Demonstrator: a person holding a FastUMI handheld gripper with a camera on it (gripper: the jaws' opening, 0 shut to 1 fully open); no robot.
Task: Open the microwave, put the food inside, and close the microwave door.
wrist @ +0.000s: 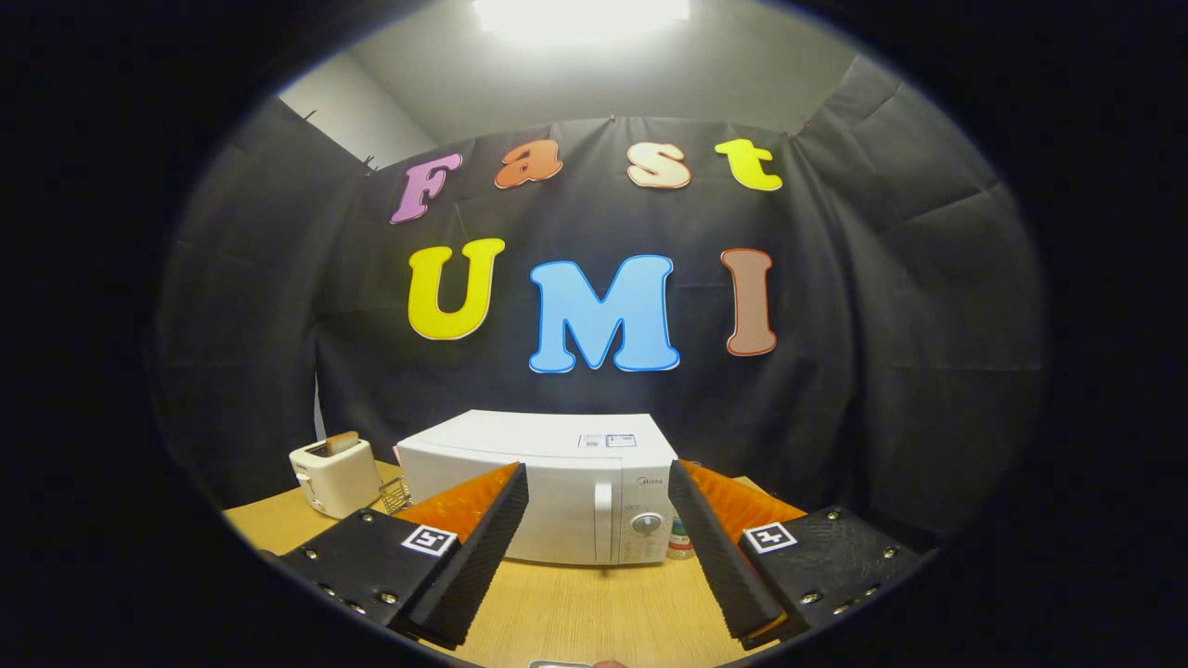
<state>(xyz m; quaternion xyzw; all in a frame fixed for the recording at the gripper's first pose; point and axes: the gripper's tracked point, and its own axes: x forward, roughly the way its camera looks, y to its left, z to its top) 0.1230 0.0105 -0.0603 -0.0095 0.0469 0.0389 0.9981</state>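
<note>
The wooden surface (575, 603) carried the closed microwave (548, 492) at its far edge, the gripper (599, 506) spread empty and facing its handle (603, 521), presumably to open it.

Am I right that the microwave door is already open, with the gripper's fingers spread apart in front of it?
Not quite: in the gripper view the microwave door is shut flush. The gripper fingers are indeed spread apart in front of it, holding nothing.

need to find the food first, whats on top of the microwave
On the closed microwave only flat stickers show; no food there. Its inside is hidden by the door. The open gripper holds nothing.
</note>
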